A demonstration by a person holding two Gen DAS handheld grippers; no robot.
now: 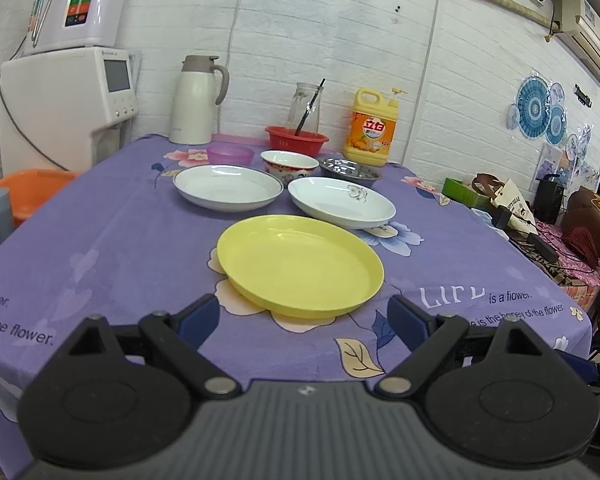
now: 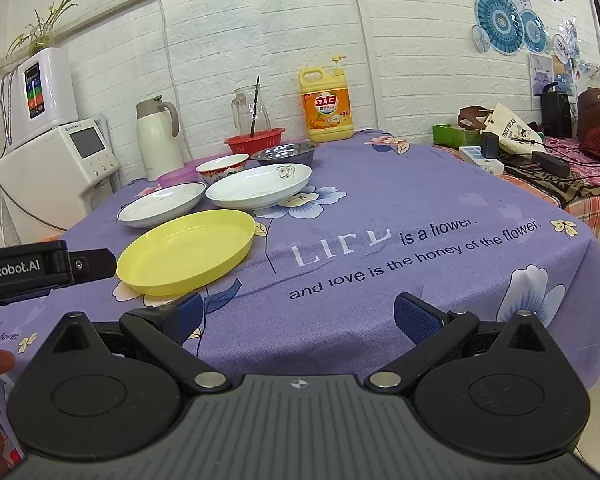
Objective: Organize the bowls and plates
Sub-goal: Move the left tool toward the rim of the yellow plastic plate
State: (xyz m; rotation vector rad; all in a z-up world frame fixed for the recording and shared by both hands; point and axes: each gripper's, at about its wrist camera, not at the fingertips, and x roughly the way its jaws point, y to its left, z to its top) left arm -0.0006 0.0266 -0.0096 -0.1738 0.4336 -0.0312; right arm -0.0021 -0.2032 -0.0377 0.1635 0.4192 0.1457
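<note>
We hold our left gripper [image 1: 304, 314] wide and empty, the yellow plate [image 1: 300, 264] lying flat on the purple tablecloth [image 1: 120, 240] straight ahead, just beyond its fingertips. Our right gripper [image 2: 298, 316], also wide and empty, sits farther, plate off to its left.

Bare cloth [image 2: 380, 264] right of yellow plate [image 2: 188, 252]

The yellow plate [image 1: 300, 266] looks like matt plastic. Behind it, two white plates [image 1: 228, 188] gleam glossy, probably ceramic; the steel bowl [image 1: 350, 168] shines.
</note>
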